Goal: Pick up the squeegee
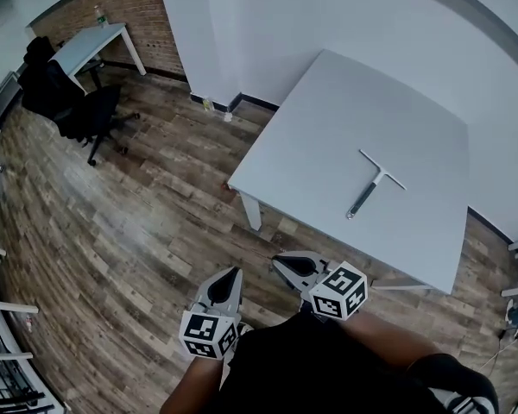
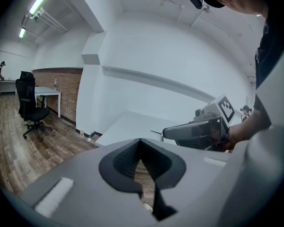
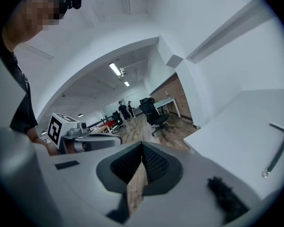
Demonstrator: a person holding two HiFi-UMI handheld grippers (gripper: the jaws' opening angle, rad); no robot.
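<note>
Both empty, jaws pinched shut: left gripper point(image 1: 234, 273) & right gripper point(image 1: 280, 264), held low in front of us over the floor point(image 1: 138, 197), well short of the table point(image 1: 328, 119). On it the squeegee point(image 1: 369, 184) lies flat, alone, T-bar point(image 1: 382, 169) at the far end, handle point(image 1: 361, 200) pointing back twd us. We'd judge it light & stiff. The slim handle looks like metal, prob. slick; the blade edge is likely the only soft bit. It sits low, so we need the jaws opened, then set astride the handle mid-shaft, nearer the T-bar for balance. Grabbed at the tip it may swing.
</note>
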